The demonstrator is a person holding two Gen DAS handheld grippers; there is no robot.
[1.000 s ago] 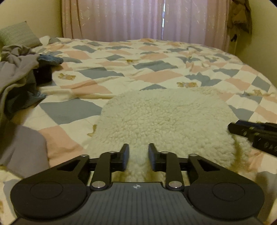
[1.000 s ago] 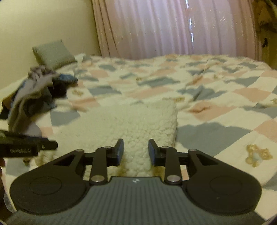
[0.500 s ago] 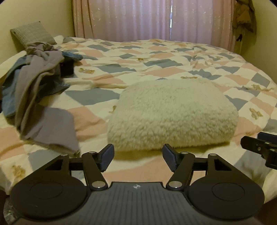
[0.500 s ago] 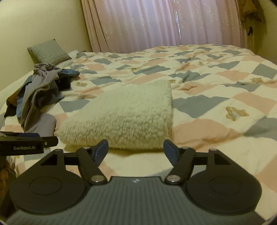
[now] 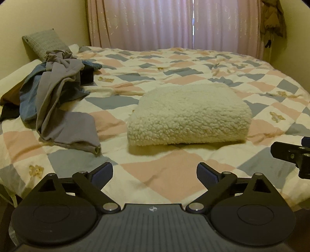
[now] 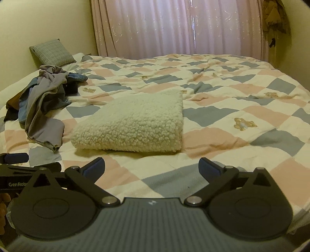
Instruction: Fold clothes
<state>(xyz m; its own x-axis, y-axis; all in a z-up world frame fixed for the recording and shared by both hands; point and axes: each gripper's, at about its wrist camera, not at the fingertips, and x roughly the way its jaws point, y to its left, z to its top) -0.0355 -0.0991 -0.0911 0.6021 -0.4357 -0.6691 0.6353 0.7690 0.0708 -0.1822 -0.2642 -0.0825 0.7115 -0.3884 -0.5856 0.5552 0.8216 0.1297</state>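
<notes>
Lying on the checkered quilt (image 5: 164, 186) of the bed, the folded cream fleece garment (image 5: 189, 114) sits near the front edge, apart from both tools. To its left a heap of unfolded clothes (image 5: 56, 93) spreads out, with a grey piece on top, blue denim under it and something black behind; what the black thing is I cannot tell. A grey woven cushion (image 6: 52, 52) leans against the yellow wall at the far left corner, and pink curtains (image 5: 174, 25) close the window behind the bed. A dark brownish cloth (image 6: 275, 17) hangs at the top right, cut off by the frame.

The left hand-held gripper (image 5: 154, 172) has just been opening and is now spread wide, with only quilt between its fingers. The right hand-held gripper (image 6: 151, 166) has also just been opening and is released, nothing in it. Nothing stands between either tool and the fleece garment.

In the right wrist view the left tool enters from the left edge and shows white letters "GenRob", the rest hidden behind the right tool's body. In the left wrist view only a black tip of the right tool is seen at the right edge.
</notes>
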